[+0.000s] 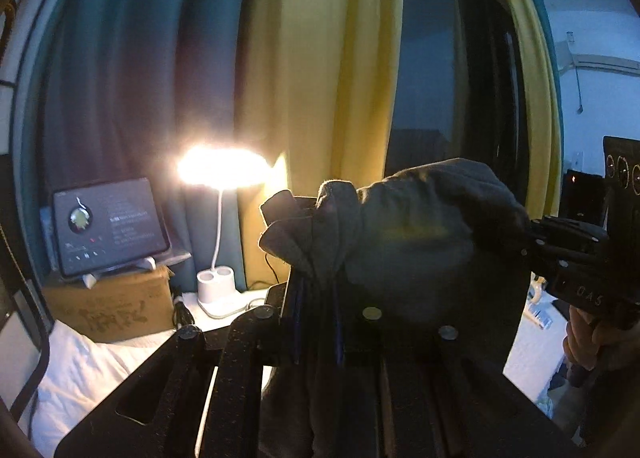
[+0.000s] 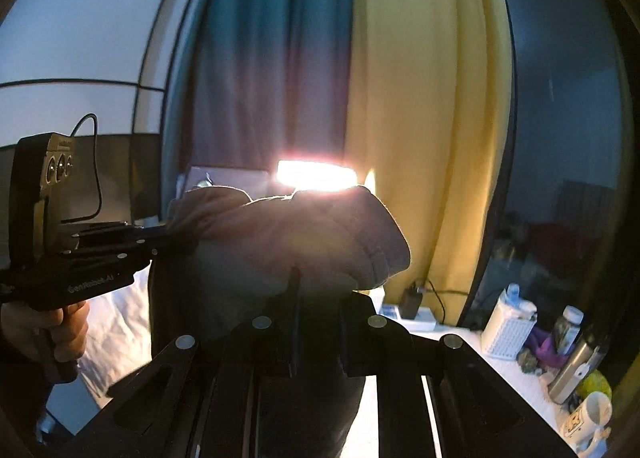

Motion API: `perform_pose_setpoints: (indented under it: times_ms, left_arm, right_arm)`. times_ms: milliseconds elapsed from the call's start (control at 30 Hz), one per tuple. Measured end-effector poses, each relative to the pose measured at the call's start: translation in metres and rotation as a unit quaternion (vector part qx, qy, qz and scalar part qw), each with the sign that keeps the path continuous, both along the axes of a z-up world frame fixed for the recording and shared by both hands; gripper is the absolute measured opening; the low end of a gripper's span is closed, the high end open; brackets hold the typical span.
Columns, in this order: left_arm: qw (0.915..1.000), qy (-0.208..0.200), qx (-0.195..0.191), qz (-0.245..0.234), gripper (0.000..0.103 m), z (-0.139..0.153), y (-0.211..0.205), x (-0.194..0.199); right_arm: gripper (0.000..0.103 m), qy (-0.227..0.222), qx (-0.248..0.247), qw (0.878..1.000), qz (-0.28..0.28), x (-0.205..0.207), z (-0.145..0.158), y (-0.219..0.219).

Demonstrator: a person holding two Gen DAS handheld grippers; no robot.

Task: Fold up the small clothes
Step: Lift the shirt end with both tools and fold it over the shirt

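In the left wrist view, the left gripper (image 1: 316, 254) is closed on a bunched edge of the dark cloth (image 1: 400, 250), which hangs in the air in front of the curtain (image 1: 320, 58). At the right edge of this view the right gripper (image 1: 536, 234) pinches the other end. A lit lamp (image 1: 220, 174) stands on the bed (image 1: 80, 370) below, near a tablet (image 1: 108, 222) on a box (image 1: 112, 306).

In the right wrist view, the right gripper (image 2: 296, 278) is closed on the cloth (image 2: 280, 242), and the left gripper (image 2: 164, 238) holds it from the left side. The cloth is lifted clear of the bed (image 2: 116, 334) — it sags between the two grips.

To do this step well, the person should probably keep both grips firm, pull the held edge taut and level, and let the rest hang free of wrinkles — only then lay it flat on the bed.
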State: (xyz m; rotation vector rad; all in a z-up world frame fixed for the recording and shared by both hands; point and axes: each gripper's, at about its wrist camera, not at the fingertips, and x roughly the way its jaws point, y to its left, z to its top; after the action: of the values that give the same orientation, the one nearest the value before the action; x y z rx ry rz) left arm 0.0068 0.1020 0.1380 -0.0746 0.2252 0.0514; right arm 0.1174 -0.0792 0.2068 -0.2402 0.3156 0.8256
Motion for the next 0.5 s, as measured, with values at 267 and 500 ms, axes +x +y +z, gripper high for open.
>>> perform_pose_setpoints:
  times_ms: [267,500]
  left_arm:
    - [0.9994,-0.024,0.014,0.019,0.01,0.017,0.005,-0.045]
    - [0.9989,-0.002,0.015,0.044,0.01,0.0,0.017,-0.062]
  right_arm:
    - [0.014,-0.033,0.012,0.999,0.026,-0.041,0.023,0.005]
    - [0.014,-0.018,0.011,0.998,0.052,-0.054,0.014,0.017]
